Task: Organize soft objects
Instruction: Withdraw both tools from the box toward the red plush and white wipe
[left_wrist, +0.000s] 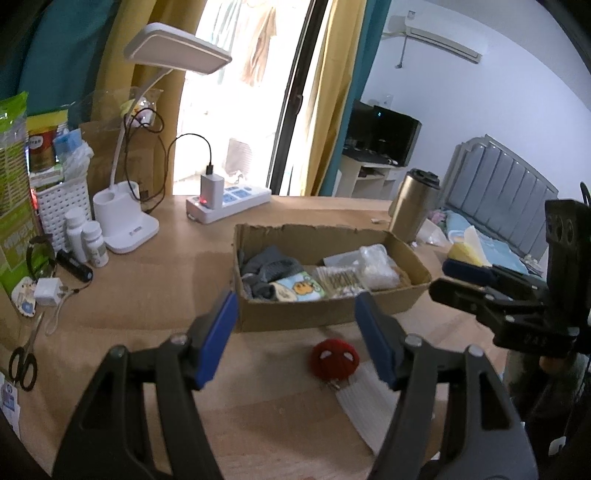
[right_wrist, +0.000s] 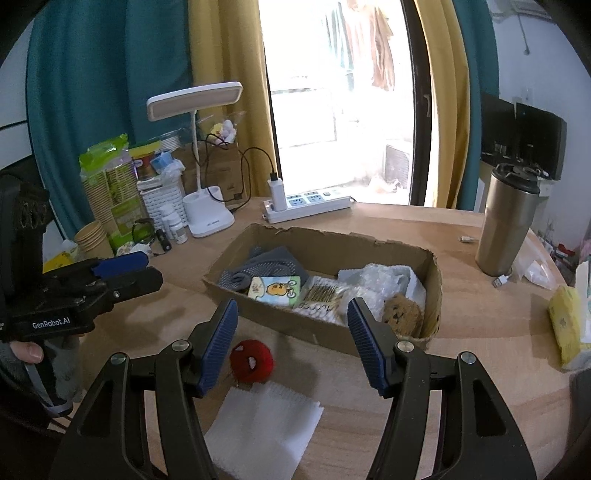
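Observation:
A red knitted ball with white eyes (left_wrist: 334, 357) (right_wrist: 252, 361) lies on the wooden table in front of an open cardboard box (left_wrist: 406, 254) (right_wrist: 321, 243). A white foam sheet (left_wrist: 364, 402) (right_wrist: 264, 424) lies beside the ball. The box holds grey socks (left_wrist: 269, 267) (right_wrist: 266, 267), a cartoon cloth (left_wrist: 301, 288) (right_wrist: 275, 290), cotton swabs (right_wrist: 321, 299), bubble wrap (right_wrist: 380, 282) and a brown plush (right_wrist: 402, 314). My left gripper (left_wrist: 297, 339) is open and empty, above the ball. My right gripper (right_wrist: 291, 341) is open and empty, just right of the ball.
A white desk lamp (left_wrist: 125, 225) (right_wrist: 207, 218), a power strip (left_wrist: 229, 201) (right_wrist: 310, 203), pill bottles (left_wrist: 86, 236), a white basket (left_wrist: 62, 206) and scissors (left_wrist: 24, 362) sit at the left. A steel tumbler (right_wrist: 506, 229) (left_wrist: 413, 205) and yellow tissue pack (right_wrist: 565, 325) stand right.

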